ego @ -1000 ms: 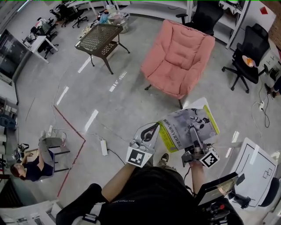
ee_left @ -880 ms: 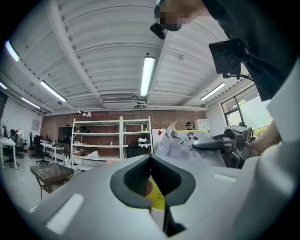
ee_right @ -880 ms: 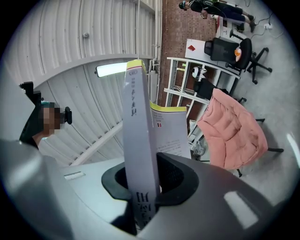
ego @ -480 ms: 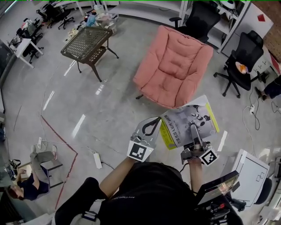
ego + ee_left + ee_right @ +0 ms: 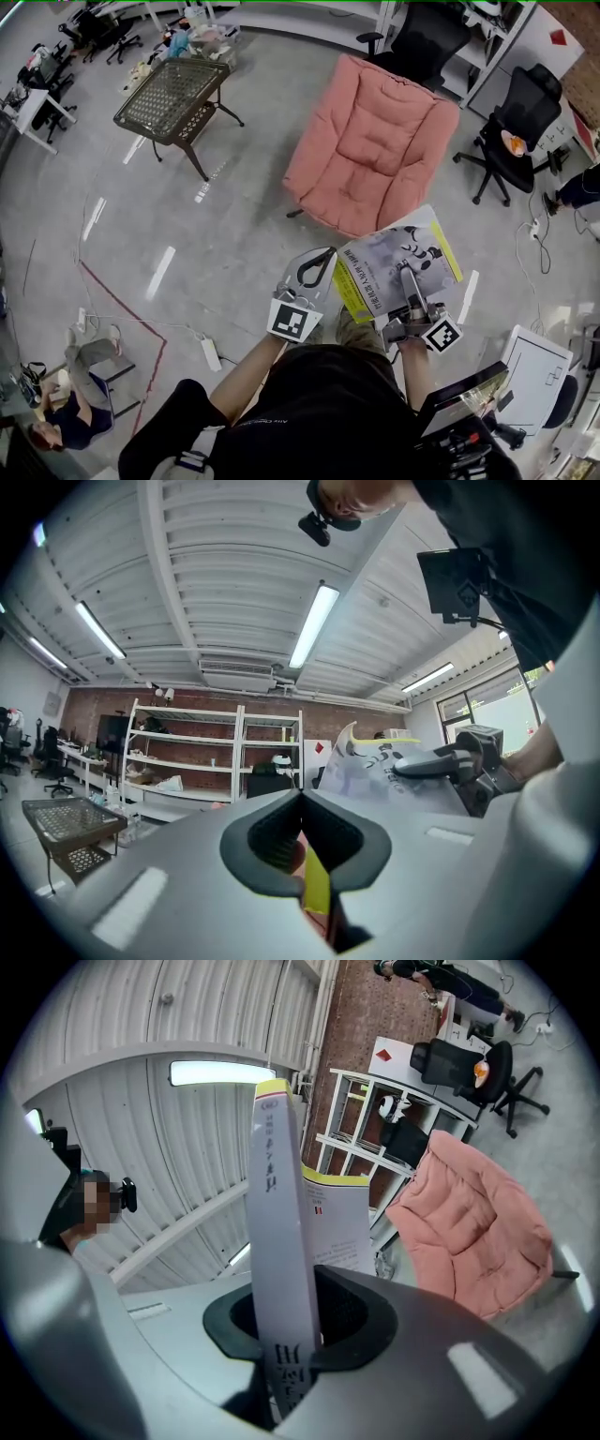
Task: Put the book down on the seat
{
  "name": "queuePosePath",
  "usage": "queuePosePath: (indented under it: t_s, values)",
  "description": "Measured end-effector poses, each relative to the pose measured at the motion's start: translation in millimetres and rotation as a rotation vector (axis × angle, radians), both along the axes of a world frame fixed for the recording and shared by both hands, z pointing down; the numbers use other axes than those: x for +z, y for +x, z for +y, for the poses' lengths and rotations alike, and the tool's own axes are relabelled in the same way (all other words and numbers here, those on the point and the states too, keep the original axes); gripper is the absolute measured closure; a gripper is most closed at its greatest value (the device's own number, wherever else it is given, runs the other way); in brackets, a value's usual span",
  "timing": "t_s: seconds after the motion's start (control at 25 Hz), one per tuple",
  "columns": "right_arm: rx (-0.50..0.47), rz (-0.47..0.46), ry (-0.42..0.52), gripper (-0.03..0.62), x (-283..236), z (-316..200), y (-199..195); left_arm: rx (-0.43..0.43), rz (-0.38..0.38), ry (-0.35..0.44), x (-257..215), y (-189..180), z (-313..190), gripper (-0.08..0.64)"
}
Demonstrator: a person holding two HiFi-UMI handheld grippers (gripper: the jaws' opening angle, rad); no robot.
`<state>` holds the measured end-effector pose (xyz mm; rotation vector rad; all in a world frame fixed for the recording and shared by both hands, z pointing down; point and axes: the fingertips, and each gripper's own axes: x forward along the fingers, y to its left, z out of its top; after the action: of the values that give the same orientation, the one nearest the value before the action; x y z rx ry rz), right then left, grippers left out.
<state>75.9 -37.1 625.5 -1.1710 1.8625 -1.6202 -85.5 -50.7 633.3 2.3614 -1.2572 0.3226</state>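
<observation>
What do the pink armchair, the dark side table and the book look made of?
Pink padded armchair: soft matte fabric, puffy stitched cushions.
Dark lattice-topped table: likely metal or wicker, see-through mesh top, thin legs.
Grey-and-yellow book: paper, printed cover, stiff flat spine.

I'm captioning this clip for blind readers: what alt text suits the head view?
The right tongs grip a grey-and-yellow book above the floor, just short of an unoccupied pink armchair. The left tongs, shut, hover close beside the book's left edge.
</observation>
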Motion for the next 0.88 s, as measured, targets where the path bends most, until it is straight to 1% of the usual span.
queuePosePath:
  t_s: [0.2,0.32,0.48,0.6,0.72,0.8,0.88]
  values:
    - [-0.005,-0.003,-0.028,0.499,35,-31,-1,0.011,-0.017,-0.012,30,4,-30,0.560]
    - [-0.009,-0.023,-0.030,0.499,59,-58,4,0.012,-0.034,-0.017,48,11,-57,0.560]
    - [-0.011,-0.053,-0.044,0.500,100,-106,17,0.026,-0.075,-0.004,71,29,-104,0.559]
    - [-0.017,-0.080,-0.038,0.499,118,-147,25,0.033,-0.089,-0.019,84,42,-143,0.560]
    - [-0.003,-0.128,-0.051,0.499,139,-177,37,0.050,-0.114,-0.032,100,56,-180,0.560]
    - [-0.014,-0.115,-0.051,0.499,153,-192,49,0.060,-0.123,-0.056,113,68,-197,0.560]
    - [-0.020,-0.100,-0.052,0.500,169,-205,61,0.078,-0.137,-0.063,127,81,-211,0.560]
